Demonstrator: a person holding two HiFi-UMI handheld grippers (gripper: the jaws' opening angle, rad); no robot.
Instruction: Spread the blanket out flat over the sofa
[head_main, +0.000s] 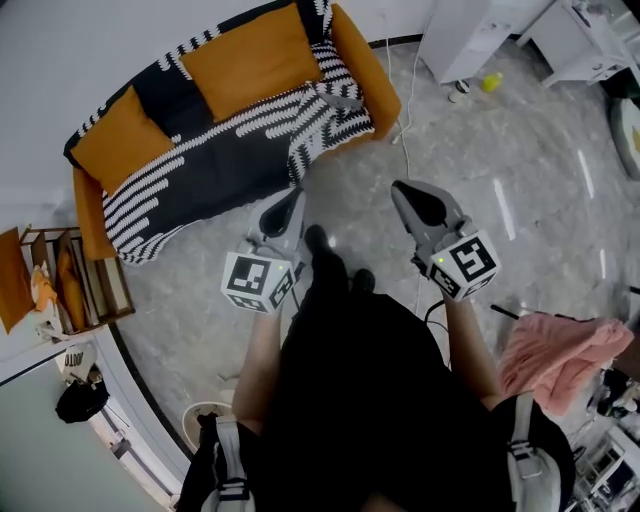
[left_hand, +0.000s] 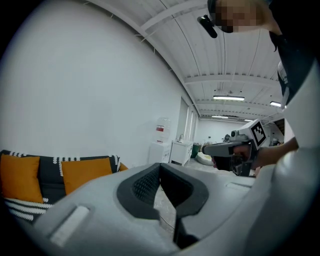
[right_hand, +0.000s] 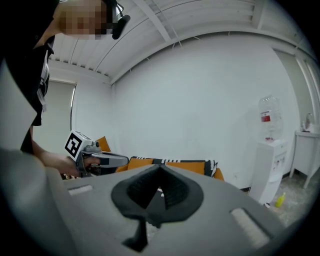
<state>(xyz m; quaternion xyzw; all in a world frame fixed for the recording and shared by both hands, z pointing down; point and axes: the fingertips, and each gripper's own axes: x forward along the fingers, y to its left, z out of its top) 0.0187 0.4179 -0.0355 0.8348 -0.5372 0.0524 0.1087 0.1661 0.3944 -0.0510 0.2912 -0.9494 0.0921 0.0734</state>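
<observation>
The black-and-white patterned blanket (head_main: 230, 150) lies spread over the seat and back of the orange sofa (head_main: 365, 70), under two orange cushions (head_main: 250, 55). Its right end by the armrest looks a little bunched. I stand on the floor in front of the sofa with both grippers held up, away from the blanket. My left gripper (head_main: 291, 200) is shut with nothing in it, and so is my right gripper (head_main: 402, 188). The sofa and cushions (left_hand: 82, 172) show low in the left gripper view, behind its jaws (left_hand: 161, 167). The right gripper view has its shut jaws (right_hand: 159, 172) before the sofa (right_hand: 185, 166).
A wooden side shelf (head_main: 70, 280) stands by the sofa's left end. A white cable (head_main: 405, 130) trails on the floor near its right end. White cabinets (head_main: 470, 35) and a water dispenser (right_hand: 270, 150) stand along the wall. A pink cloth (head_main: 560, 355) lies to my right.
</observation>
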